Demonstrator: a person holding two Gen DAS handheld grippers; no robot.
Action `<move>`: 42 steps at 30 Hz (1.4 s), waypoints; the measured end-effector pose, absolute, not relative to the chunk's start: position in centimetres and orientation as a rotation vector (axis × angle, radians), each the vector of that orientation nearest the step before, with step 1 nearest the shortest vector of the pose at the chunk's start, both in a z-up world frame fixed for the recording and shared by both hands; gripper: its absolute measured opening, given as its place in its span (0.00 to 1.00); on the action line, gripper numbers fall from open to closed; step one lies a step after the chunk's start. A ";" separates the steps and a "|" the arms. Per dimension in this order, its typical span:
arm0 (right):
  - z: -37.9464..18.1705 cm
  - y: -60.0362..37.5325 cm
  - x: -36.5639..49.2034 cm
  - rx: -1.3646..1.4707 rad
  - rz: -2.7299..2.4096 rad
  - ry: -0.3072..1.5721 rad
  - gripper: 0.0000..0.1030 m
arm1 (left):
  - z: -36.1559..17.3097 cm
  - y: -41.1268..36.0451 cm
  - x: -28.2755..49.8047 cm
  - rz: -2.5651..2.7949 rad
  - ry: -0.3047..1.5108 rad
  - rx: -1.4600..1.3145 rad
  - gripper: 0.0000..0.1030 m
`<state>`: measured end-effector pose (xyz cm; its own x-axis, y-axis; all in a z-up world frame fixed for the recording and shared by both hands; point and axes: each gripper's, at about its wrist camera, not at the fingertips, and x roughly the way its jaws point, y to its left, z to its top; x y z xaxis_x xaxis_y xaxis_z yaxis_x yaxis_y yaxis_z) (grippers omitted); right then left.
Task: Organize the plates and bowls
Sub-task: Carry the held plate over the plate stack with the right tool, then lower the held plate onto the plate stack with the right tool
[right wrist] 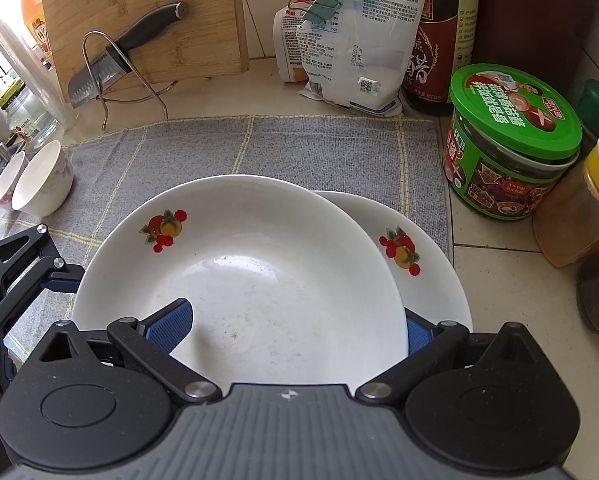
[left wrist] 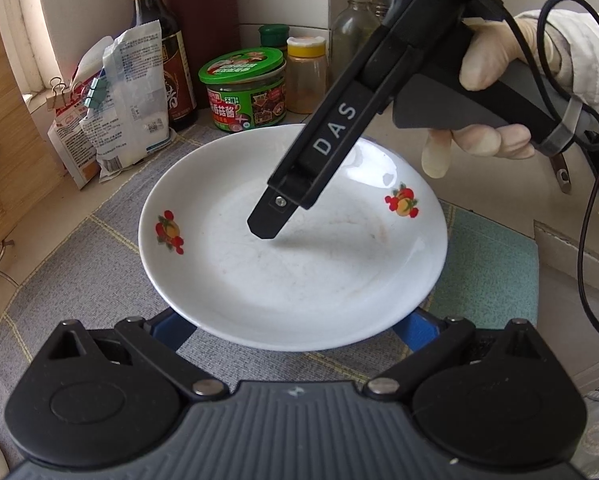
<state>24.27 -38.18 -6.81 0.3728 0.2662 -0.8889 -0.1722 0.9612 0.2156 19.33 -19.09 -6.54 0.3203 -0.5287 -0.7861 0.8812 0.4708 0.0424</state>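
A white plate with fruit prints (left wrist: pixel 295 256) fills the left wrist view, lying on a grey checked cloth (left wrist: pixel 79 264). My left gripper (left wrist: pixel 295 332) is open at its near rim, both blue pads under the rim. My right gripper (left wrist: pixel 265 220) reaches down over the plate's middle. In the right wrist view the right gripper (right wrist: pixel 295 328) is shut on the near rim of the top plate (right wrist: pixel 251 264), one blue pad inside, one below. A second matching plate (right wrist: pixel 431 264) lies under it, offset right. Small white bowls (right wrist: pixel 43 180) stand at the left.
A green-lidded jar (right wrist: pixel 511 140), a yellow-lidded jar (right wrist: pixel 579 208), a dark sauce bottle (right wrist: pixel 439 40) and clipped bags (right wrist: pixel 351 36) stand behind the cloth. A knife (right wrist: pixel 119 64) rests in a wire rack before a wooden board (right wrist: pixel 147 12).
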 end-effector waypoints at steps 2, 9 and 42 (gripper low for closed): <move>-6.9 -38.0 24.5 0.079 0.279 1.160 1.00 | -6.5 -19.0 19.4 -0.979 0.791 0.522 0.99; -7.1 -37.5 25.0 0.033 0.282 1.181 1.00 | -6.5 -18.9 19.6 -0.976 0.787 0.520 0.99; -5.8 -41.1 22.0 0.147 0.233 1.173 1.00 | -5.9 -19.8 18.5 -1.056 0.776 0.527 0.99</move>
